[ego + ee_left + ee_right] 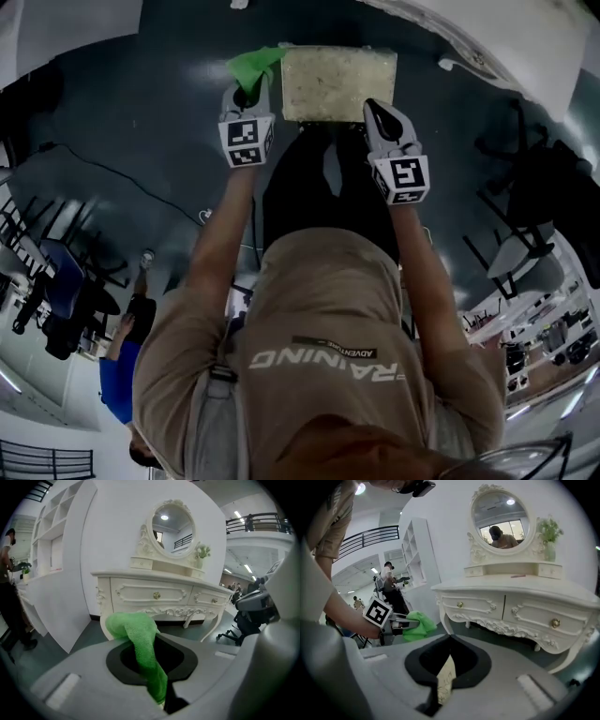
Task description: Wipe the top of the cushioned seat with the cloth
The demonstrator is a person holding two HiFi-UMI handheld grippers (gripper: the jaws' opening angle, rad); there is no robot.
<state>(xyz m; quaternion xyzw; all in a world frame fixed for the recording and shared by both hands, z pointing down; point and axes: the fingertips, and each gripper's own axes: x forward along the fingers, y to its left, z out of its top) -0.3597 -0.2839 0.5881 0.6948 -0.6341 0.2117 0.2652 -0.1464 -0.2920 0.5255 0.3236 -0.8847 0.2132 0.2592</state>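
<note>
Slippage looms: left gripper (pixel 247 95) fingers pinch a fold of cloth (pixel 140 639), right gripper (pixel 374 107) fingers clamp the cushioned seat (pixel 337 80) at its near edge (thin bite); hard wiping could free either.

Seat (pixel 337 82) is showing cream-beige with a fine speckled weave. The piece of it in my right gripper (pixel 382 117) view is reading pale cream with a faint scroll print. Cloth (pixel 255 64), just left of the seat, is reading plain bright green. My left gripper (pixel 246 94) and the right one are both showing light grey shells with black pads, and their marker cubes are carrying black squares on white. Dressing table (pixel 520 606) beyond the seat is coming through ivory-white with carved scrollwork and gold knobs. Floor (pixel 169 112) around the seat is reading dark blue-grey. I'm wearing a tan shirt (pixel 328 319) with white lettering.
</note>
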